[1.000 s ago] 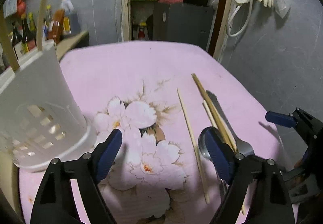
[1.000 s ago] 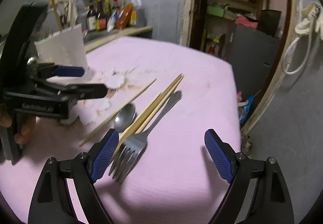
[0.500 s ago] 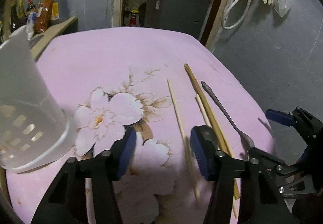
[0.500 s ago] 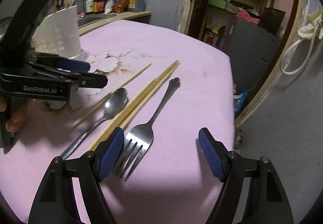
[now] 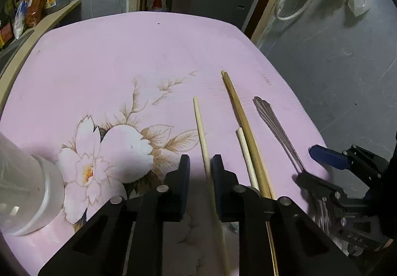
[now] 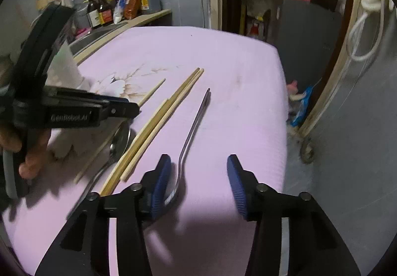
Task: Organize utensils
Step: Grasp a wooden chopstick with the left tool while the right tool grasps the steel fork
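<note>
Left tongs (image 5: 200,174) are narrowed around a single pale chopstick (image 5: 201,132), the right pad touching it and a sliver of gap still showing on the other side, so the clamp looks nearly made rather than finished; taking the stick partway along its length, with a good stretch of it behind the pads, should help keep it from swinging when lifted. Right tongs (image 6: 198,181) stand wide apart over the fork (image 6: 192,128), whose handle runs away between the pads, probably lined up to be taken next. Between the two tools lie a darker pair of chopsticks (image 5: 242,122) with a shorter pale stick (image 5: 245,151) beside them, and a spoon (image 6: 119,140) partly hidden under the left tool. All rest on the pink flowered cloth (image 5: 111,52) covering the desk. The white utensil holder (image 5: 27,194) stands at the left edge, near the left tongs, the likely destination.
</note>
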Motion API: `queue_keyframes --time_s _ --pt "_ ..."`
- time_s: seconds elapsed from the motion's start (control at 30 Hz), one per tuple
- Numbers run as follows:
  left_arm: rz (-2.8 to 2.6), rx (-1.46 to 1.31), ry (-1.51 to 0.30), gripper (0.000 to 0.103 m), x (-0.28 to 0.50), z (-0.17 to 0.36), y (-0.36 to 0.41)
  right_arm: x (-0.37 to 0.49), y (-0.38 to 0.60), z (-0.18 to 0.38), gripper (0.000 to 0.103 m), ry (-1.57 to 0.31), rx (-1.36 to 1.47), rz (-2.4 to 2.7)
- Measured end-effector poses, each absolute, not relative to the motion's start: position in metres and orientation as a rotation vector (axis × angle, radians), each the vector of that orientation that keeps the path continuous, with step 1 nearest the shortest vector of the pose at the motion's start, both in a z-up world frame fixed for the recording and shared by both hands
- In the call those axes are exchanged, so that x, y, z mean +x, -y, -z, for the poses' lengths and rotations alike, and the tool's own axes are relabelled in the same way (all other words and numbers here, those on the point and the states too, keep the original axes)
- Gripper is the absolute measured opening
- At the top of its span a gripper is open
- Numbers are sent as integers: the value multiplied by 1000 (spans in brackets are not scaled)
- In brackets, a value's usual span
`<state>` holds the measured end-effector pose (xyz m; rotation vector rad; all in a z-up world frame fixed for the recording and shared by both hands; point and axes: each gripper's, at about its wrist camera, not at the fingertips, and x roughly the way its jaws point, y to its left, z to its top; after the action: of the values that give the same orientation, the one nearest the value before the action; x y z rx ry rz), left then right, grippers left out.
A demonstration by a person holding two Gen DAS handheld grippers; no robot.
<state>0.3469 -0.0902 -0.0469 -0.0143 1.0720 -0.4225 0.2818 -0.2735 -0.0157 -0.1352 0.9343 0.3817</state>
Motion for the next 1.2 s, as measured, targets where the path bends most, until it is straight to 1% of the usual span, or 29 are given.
queue_keyframes --time_s 0.23,0.3,0.5,0.57,0.63,0.67,0.8,0.9,1.03,1.2 --pt "415 21 -1100 8 355 48 99 308 267 18 31 -956 -123 -391" --pt "416 25 -1110 5 357 47 103 318 264 21 31 -980 -117 -402" --pt "411 -9 -1130 3 359 50 101 343 258 23 32 -1034 -76 -424" --pt "405 -22 -1131 2 358 49 102 348 253 25 27 -1050 -94 -421" --pt "393 -23 -1123 2 355 48 101 352 247 26 18 -1066 -114 -422" --pt "388 -22 -1118 2 352 47 101 354 246 27 16 -1089 -98 -433" --pt "371 -40 -1106 2 344 45 96 356 247 26 14 -1132 -60 -429" --pt "354 -59 -1078 2 336 41 91 350 247 24 11 -1110 -66 -414" --pt "350 -71 -988 2 317 29 83 335 251 20 4 -1059 -13 -440" --pt "379 -65 -840 2 288 15 79 301 254 8 1 -923 -12 -452"
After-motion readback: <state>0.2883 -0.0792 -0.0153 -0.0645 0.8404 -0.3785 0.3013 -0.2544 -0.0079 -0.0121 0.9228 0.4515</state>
